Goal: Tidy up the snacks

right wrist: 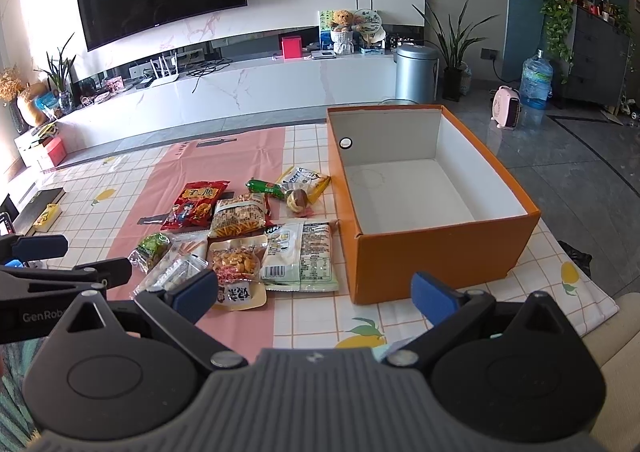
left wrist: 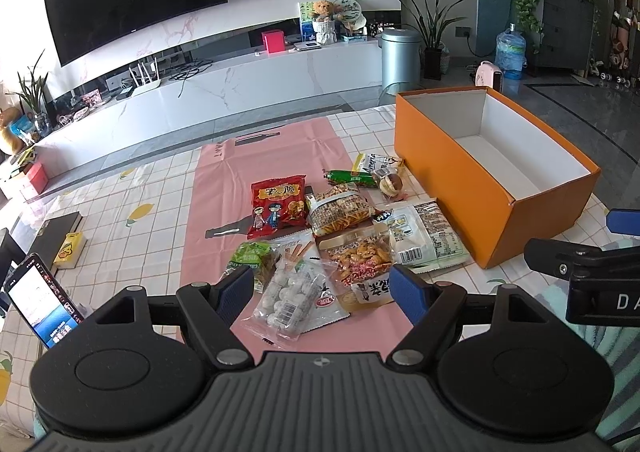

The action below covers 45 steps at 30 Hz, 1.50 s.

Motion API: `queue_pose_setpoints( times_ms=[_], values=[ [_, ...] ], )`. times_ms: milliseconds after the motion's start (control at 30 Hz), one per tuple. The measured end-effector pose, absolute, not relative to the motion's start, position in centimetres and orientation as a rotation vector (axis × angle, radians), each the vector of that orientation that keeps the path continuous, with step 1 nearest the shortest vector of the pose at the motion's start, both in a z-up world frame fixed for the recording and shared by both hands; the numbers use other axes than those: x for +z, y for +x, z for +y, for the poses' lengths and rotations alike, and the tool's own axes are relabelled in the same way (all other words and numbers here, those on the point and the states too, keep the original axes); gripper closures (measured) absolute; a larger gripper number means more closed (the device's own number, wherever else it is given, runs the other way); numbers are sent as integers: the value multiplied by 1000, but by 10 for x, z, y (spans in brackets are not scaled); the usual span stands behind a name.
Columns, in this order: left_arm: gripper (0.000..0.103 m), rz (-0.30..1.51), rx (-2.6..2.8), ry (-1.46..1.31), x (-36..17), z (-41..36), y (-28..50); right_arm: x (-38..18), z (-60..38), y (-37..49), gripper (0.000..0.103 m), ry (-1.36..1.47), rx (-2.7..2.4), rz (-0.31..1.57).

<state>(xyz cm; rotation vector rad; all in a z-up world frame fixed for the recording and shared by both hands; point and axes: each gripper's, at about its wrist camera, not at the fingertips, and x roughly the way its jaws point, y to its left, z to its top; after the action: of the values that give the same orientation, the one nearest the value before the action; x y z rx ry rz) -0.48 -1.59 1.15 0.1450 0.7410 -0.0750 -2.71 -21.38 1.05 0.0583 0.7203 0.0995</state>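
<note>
Several snack packets lie in a heap on a pink mat: a red packet, a clear bag of white balls, a peanut bag, a white-green packet and a green sausage. An orange box with a white, empty inside stands to their right; it also shows in the right wrist view. My left gripper is open, just above the near edge of the heap. My right gripper is open and empty, near the box's front left corner.
A phone stands at the left near a yellow box and a dark book. The checked tablecloth covers the table. Beyond are a TV stand, a metal bin, plants and a water jug.
</note>
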Motion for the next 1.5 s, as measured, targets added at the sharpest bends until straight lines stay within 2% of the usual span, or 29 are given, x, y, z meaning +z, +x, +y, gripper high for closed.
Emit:
queue_pose_setpoints(
  times_ms=[1100,1167,1233,1467,1500],
  values=[
    [13,773,-73,131,11,-3,3,4,-210,-18,4,82,100,737],
    [19,777,-95,120,11,1,5,2,-212,-16,4,101,107,737],
    [20,784,-97,94,12,5,8,-2,-211,-12,4,113,117,739],
    [39,823,-141,68,3,13,25,-23,-200,5,5,111,162,769],
    [39,835,-152,56,0,14,28,-25,-199,8,10,117,169,775]
  ],
)
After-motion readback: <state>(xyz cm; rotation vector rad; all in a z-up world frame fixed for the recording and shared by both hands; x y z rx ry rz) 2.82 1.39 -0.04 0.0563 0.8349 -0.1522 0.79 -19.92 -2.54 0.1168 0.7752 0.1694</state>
